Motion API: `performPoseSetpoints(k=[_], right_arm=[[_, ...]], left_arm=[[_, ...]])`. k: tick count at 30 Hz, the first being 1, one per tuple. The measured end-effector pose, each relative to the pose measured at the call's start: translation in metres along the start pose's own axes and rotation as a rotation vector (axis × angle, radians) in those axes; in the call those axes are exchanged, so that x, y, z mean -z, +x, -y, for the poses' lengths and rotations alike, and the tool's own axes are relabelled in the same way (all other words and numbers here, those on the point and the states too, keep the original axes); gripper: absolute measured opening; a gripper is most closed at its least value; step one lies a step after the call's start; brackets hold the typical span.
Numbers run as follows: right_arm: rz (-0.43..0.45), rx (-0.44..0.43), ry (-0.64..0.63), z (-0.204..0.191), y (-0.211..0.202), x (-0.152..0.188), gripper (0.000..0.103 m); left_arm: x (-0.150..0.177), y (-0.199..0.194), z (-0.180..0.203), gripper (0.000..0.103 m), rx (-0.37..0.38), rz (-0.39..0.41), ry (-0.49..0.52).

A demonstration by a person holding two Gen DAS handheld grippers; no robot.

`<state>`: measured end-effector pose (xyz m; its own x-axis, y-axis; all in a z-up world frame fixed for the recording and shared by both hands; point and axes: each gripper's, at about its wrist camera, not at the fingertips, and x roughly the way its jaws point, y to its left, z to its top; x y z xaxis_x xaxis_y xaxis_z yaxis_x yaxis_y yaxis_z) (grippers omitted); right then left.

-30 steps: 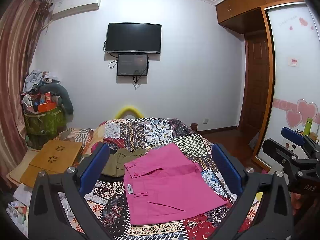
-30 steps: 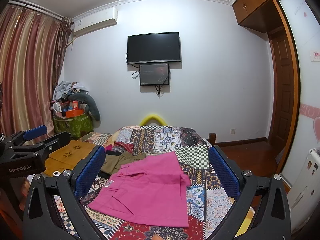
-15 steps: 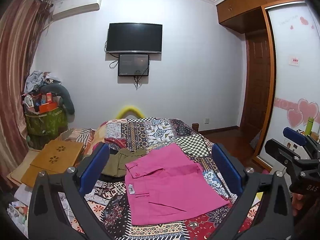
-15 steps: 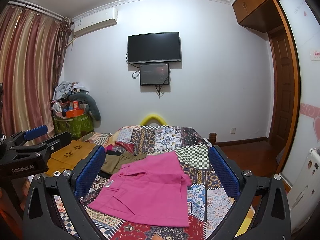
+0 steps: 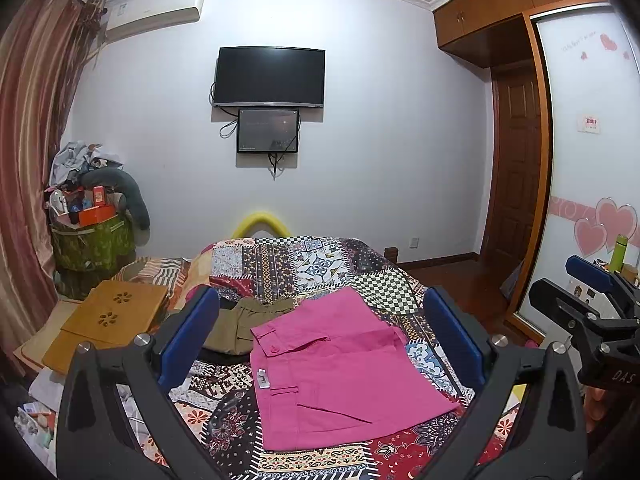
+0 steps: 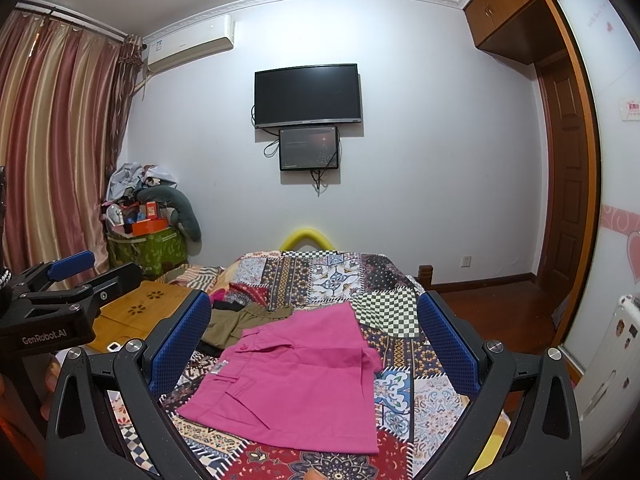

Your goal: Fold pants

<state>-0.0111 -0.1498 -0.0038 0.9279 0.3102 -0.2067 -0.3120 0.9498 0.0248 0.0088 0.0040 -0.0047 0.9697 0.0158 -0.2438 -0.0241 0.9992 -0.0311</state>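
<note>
The pink pants [image 5: 340, 372] were matt woven cloth, smooth with soft creases, and the olive garment [image 5: 244, 324] at centre left was a duller, rumpled cloth. The patchwork bedspread [image 5: 312, 264] looked like printed cotton, flat and matt. Each claw [image 5: 320, 332] [image 6: 316, 336] had matt black plastic arms, bright metal screws and blue textured pads [image 6: 180, 344]. At lower left the folding tray [image 5: 116, 312] was pale smooth wood; the wardrobe [image 5: 488, 4] at upper right was glossy brown wood.

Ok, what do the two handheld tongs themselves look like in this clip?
Both match: black Y-shaped frames with silver bolts and blue textured finger pads. The left tongs show "GenRobot.AI" in white on the body in the right wrist view; the right tongs show "DAS" in the left view. No cables visible.
</note>
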Motion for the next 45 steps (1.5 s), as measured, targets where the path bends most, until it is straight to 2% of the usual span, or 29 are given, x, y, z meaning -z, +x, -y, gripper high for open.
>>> performPoseSetpoints(k=[25,32,36,38,45], right_arm=[[-0.005,0.004,0.005,0.003,-0.001,0.002,0.102],[-0.016,0.005,0.002,0.005,0.005,0.005,0.102],[-0.041,0.017,0.001,0.008,0.017,0.009,0.102],[-0.065,0.024,0.001,0.010,0.027,0.014,0.102],[-0.242,0.047,-0.029,0.031,0.086,0.056,0.102]], left_arm=[[0.000,0.003,-0.001,0.103,-0.002,-0.010,0.002],[0.000,0.015,-0.005,0.103,0.003,-0.037,-0.008],[0.005,0.035,-0.009,0.103,0.006,-0.081,0.003],[0.011,0.054,-0.013,0.103,-0.021,-0.121,0.005],[0.043,0.129,-0.035,0.103,-0.061,-0.308,0.005]])
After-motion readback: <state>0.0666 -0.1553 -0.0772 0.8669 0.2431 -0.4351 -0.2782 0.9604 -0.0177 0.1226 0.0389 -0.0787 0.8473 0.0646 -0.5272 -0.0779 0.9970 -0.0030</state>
